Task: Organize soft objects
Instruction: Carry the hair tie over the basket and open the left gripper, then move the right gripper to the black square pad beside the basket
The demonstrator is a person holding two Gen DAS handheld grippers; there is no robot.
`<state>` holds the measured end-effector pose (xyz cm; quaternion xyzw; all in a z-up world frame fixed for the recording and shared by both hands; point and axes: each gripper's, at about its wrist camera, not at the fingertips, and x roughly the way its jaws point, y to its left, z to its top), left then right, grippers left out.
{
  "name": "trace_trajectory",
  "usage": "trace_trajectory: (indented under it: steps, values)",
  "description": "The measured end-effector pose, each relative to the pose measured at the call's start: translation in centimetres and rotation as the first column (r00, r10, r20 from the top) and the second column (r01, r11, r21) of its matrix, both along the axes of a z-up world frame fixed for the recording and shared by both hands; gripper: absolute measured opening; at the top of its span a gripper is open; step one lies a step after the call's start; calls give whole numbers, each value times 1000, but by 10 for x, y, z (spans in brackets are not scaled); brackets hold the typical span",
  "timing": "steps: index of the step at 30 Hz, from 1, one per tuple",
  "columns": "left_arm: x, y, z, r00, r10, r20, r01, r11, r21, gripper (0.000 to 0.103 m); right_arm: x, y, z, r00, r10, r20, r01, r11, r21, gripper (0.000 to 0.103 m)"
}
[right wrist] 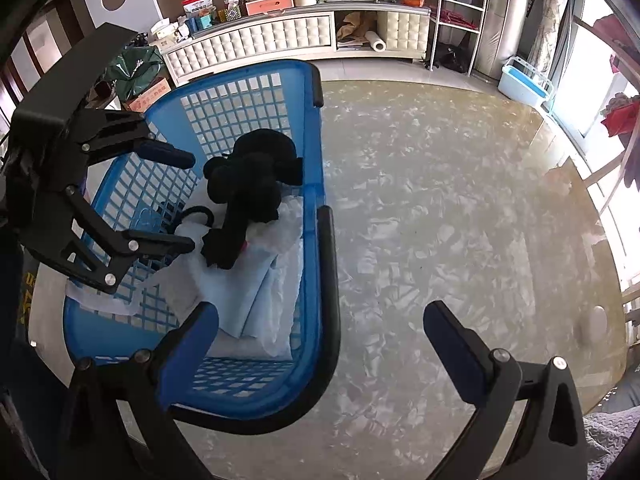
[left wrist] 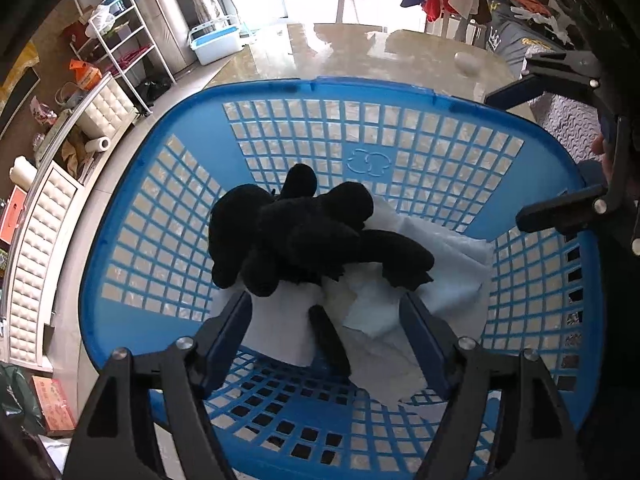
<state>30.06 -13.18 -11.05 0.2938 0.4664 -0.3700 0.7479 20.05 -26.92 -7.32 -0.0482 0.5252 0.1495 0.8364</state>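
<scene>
A black plush toy (left wrist: 304, 232) lies inside a blue plastic laundry basket (left wrist: 120, 264) on top of white cloths (left wrist: 452, 264). It also shows in the right wrist view (right wrist: 252, 184), in the same basket (right wrist: 312, 280) on the white cloths (right wrist: 272, 296). My left gripper (left wrist: 324, 312) is open and empty, just above the cloths and short of the toy; it also shows in the right wrist view (right wrist: 188, 200). My right gripper (right wrist: 320, 316) is open and empty, straddling the basket's near rim; it appears in the left wrist view (left wrist: 508, 156) at the right edge.
The basket stands on a glossy round marbled table (right wrist: 460, 220). A small white object (left wrist: 466, 62) lies at the table's far side. A white cabinet (right wrist: 280, 36), a wire rack (right wrist: 456, 8) and a light blue bin (right wrist: 524, 84) stand beyond the table.
</scene>
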Motion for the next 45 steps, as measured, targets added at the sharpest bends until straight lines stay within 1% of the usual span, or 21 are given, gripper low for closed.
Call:
trace_trajectory:
  steps: [1, 3, 5, 7, 11, 13, 17, 20, 22, 25, 26, 28, 29, 30, 32, 35, 38, 41, 43, 45]
  values:
    - [1, 2, 1, 1000, 11, -13, -11, 1000, -2, 80, 0, 0, 0, 1000, -1, 0, 1, 1000, -1, 103]
    - [0, 5, 3, 1000, 19, -20, -19, 1000, -8, 85, 1, 0, 1, 1000, -7, 2, 7, 1000, 4, 103]
    - [-6, 10, 10, 999, 28, -19, -28, 1000, -10, 85, 0, 0, 5, 1000, -6, 7, 6, 1000, 12, 103]
    - [-12, 15, 17, 999, 32, 6, -32, 999, -1, 89, -3, 3, 8, 1000, -2, 17, 2, 1000, 8, 103]
    - [-25, 23, 24, 999, 35, 41, -36, 999, 24, 89, -7, 9, 14, 1000, 1, 25, -1, 1000, -2, 103]
    - [-30, 30, 31, 998, 53, 44, -53, 999, -1, 89, -9, 12, 18, 1000, 0, 31, 0, 1000, -5, 103]
    - [-38, 46, 51, 994, 112, 19, -110, 991, -76, 89, -15, 20, 29, 999, 6, 44, -6, 1000, -12, 103]
    - [-44, 58, 66, 988, 154, 24, -150, 983, -104, 89, -21, 28, 38, 998, 18, 60, -17, 1000, -24, 103]
    - [-52, 69, 77, 981, 194, 23, -189, 972, -137, 89, -24, 35, 44, 997, 25, 73, -24, 999, -26, 103]
    - [-70, 88, 92, 975, 220, 11, -212, 952, -221, 89, -28, 47, 50, 996, 34, 86, -32, 999, -28, 103]
    - [-73, 91, 93, 973, 230, 21, -219, 949, -228, 89, -30, 54, 52, 995, 39, 90, -37, 999, -31, 103]
    - [-82, 101, 96, 957, 282, 68, -261, 938, -228, 93, -33, 66, 55, 994, 53, 99, -49, 998, -40, 103]
    - [-85, 107, 97, 947, 311, 77, -286, 930, -232, 96, -34, 73, 57, 993, 64, 102, -59, 997, -44, 103]
    - [-87, 114, 97, 942, 328, 69, -303, 921, -244, 103, -36, 81, 59, 991, 78, 106, -74, 996, -48, 103]
    - [-95, 129, 99, 933, 354, 62, -327, 907, -266, 103, -39, 94, 61, 989, 101, 111, -96, 994, -53, 103]
    - [-103, 153, 96, 913, 406, 50, -380, 887, -263, 103, -44, 120, 64, 983, 139, 117, -133, 989, -60, 103]
    - [-112, 178, 89, 899, 438, 22, -418, 870, -262, 103, -47, 149, 63, 975, 179, 127, -172, 983, -69, 103]
    - [-122, 199, 81, 888, 459, 13, -442, 862, -249, 103, -48, 177, 56, 969, 216, 121, -209, 976, -68, 103]
    - [-127, 213, 75, 875, 483, 13, -467, 852, -235, 103, -49, 194, 50, 966, 231, 112, -225, 972, -65, 103]
    - [-132, 230, 70, 857, 515, 16, -499, 838, -222, 103, -47, 209, 42, 962, 254, 102, -249, 966, -67, 103]
